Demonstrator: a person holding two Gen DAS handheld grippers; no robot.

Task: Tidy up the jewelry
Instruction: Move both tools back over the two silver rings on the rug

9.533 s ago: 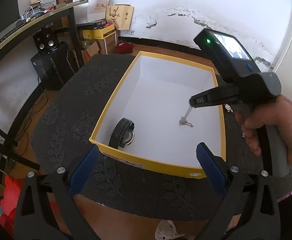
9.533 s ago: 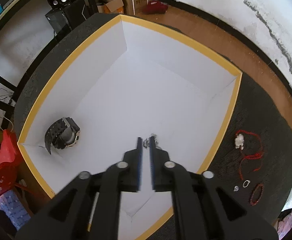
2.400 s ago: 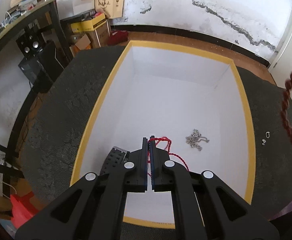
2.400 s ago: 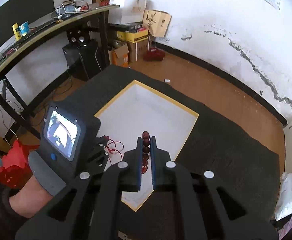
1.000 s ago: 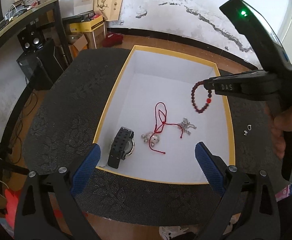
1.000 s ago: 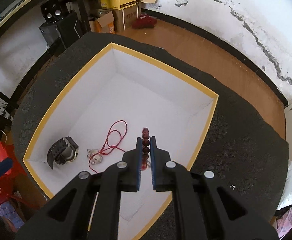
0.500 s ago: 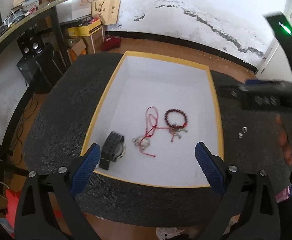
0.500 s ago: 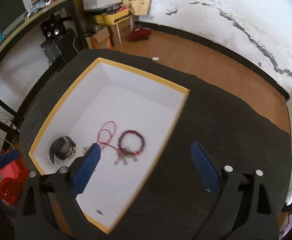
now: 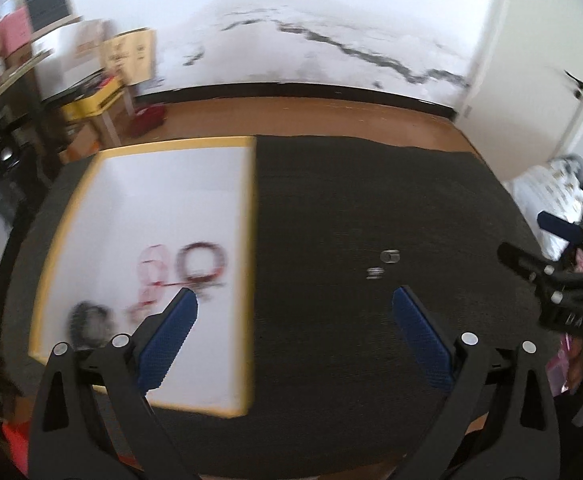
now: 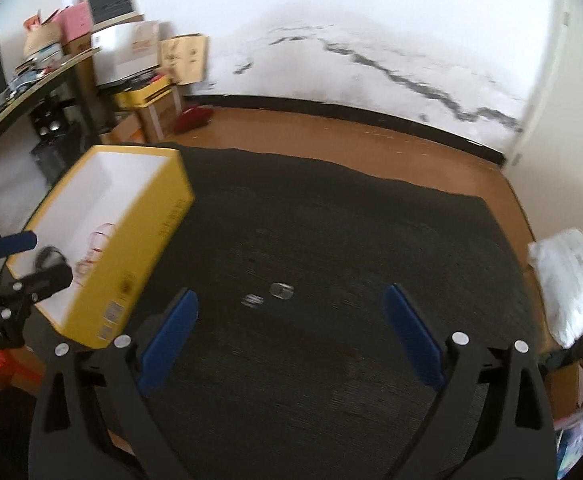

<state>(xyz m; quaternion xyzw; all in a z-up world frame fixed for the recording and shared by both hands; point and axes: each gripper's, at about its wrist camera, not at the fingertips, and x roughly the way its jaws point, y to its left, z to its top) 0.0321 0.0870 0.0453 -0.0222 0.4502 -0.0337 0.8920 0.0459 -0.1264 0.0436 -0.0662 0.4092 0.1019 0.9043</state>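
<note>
Rings (image 10: 269, 295) | side by side on mat (image 10: 331, 240) | orientation blurred

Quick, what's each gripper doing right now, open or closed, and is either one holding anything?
Left gripper: open, holding nothing.
Right gripper: open and empty; its jaws have just been opening.

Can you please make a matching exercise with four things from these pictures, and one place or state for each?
Things:
1. bead bracelet
2. two small rings
3. watch
4. right gripper

Places or states:
a. open, with nothing between its jaws
b. in the box, beside the red cord
c. on the dark mat, outside the box
d. in the box, near its front left corner

Pairs: 1-b, 2-c, 3-d, 4-a
</note>
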